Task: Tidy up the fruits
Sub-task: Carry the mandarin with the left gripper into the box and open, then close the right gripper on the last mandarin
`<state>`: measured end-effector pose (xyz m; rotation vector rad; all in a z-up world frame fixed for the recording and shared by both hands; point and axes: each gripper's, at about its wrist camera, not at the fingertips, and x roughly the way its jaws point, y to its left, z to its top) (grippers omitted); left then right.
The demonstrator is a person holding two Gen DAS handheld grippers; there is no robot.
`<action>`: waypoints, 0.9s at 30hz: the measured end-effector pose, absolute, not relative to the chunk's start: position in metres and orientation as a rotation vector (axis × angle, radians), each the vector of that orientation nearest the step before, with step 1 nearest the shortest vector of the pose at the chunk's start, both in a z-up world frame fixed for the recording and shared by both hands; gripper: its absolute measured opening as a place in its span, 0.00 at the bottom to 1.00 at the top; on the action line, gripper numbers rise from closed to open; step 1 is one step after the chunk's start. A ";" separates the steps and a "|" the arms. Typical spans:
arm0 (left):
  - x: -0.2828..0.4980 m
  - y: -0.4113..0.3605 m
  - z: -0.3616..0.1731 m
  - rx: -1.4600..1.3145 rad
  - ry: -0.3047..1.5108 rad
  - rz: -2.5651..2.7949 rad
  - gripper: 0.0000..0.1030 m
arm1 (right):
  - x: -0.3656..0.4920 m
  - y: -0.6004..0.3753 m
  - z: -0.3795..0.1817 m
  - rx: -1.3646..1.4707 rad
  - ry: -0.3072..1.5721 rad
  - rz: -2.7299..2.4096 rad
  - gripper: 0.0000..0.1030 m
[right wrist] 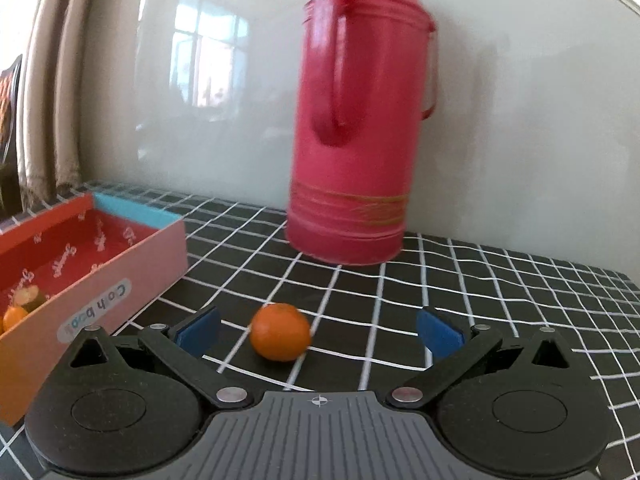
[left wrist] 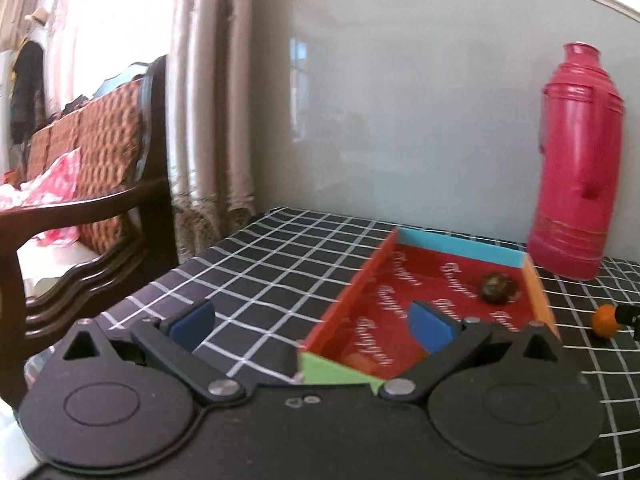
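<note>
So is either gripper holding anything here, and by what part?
Nothing is held. The right gripper is open around the orange on the tablecloth, pads not touching it. The left gripper is open and empty over the box's near corner.

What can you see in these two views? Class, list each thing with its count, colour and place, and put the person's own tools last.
box: one, red inside, on the tablecloth's left
loose orange: one, orange, on the cloth between the right claw's fingers
fruit in box: one dark, plus orange ones near the front
flask: one, pink, by the wall
tablecloth: one, black, white grid
chair: one, dark wood, left
left claw: open, over the box
right claw: open
</note>
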<state>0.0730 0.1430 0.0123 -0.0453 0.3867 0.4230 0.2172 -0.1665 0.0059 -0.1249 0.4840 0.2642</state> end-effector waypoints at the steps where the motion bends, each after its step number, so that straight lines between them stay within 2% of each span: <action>1: 0.072 0.148 0.012 -0.050 0.389 0.433 0.94 | 0.220 -0.162 0.005 -0.137 0.486 0.259 1.00; 10: 0.061 0.179 0.007 -0.084 0.410 0.481 0.94 | 0.242 -0.150 -0.004 -0.127 0.558 0.255 1.00; 11: 0.060 0.181 0.007 -0.086 0.411 0.484 0.94 | 0.246 -0.147 -0.007 -0.142 0.575 0.240 0.95; 12: 0.059 0.183 0.006 -0.087 0.413 0.486 0.94 | 0.250 -0.146 -0.010 -0.144 0.589 0.234 0.85; 13: 0.059 0.185 0.006 -0.087 0.416 0.489 0.94 | 0.254 -0.146 -0.013 -0.126 0.620 0.255 0.43; 14: 0.058 0.187 0.006 -0.088 0.417 0.493 0.94 | 0.258 -0.149 -0.016 -0.092 0.655 0.284 0.40; 18: 0.056 0.189 0.007 -0.090 0.414 0.498 0.94 | 0.258 -0.151 -0.014 -0.045 0.651 0.286 0.39; 27: 0.047 0.199 0.006 -0.078 0.424 0.525 0.94 | 0.210 -0.105 0.028 -0.064 0.461 0.464 0.40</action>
